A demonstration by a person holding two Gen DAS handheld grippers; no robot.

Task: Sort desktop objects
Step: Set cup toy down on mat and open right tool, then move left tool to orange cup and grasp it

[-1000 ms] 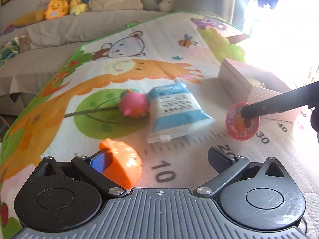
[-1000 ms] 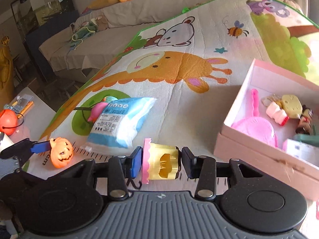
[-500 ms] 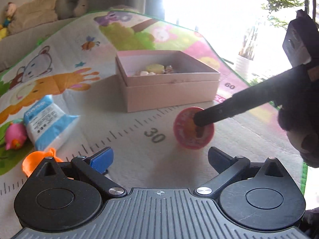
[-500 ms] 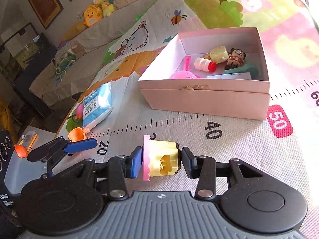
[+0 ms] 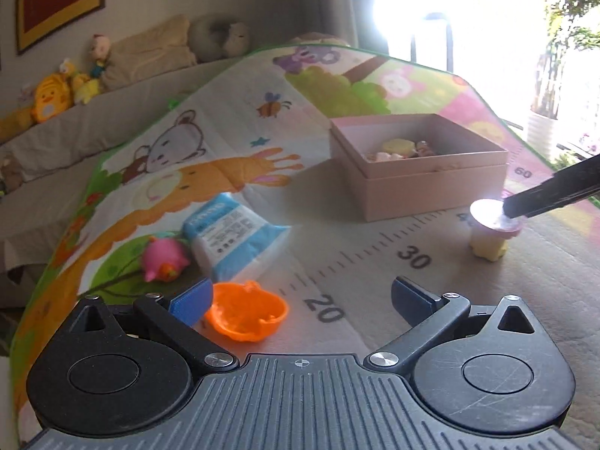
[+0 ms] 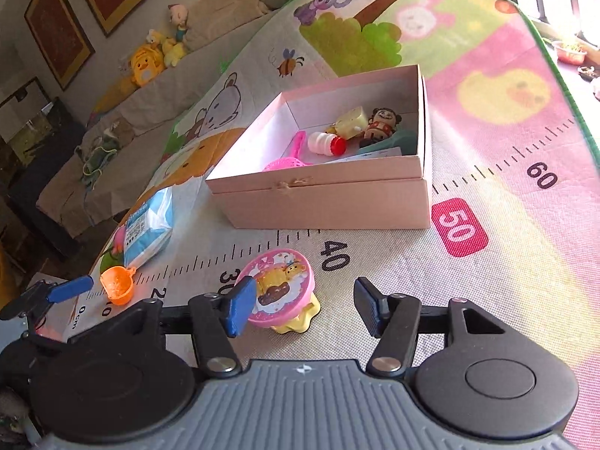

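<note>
The right claw (image 6: 303, 305) had just been opening, its jaws spread apart; the pink-lidded jelly cup (image 6: 279, 290) stood between them on the play mat (image 6: 487, 300), just short of the pink box (image 6: 326, 202). The release looked finished. The left claw (image 5: 300, 300) hung spread beside the orange pumpkin cup (image 5: 247, 315). Next it likely needed closing on that cup's rim.
</note>
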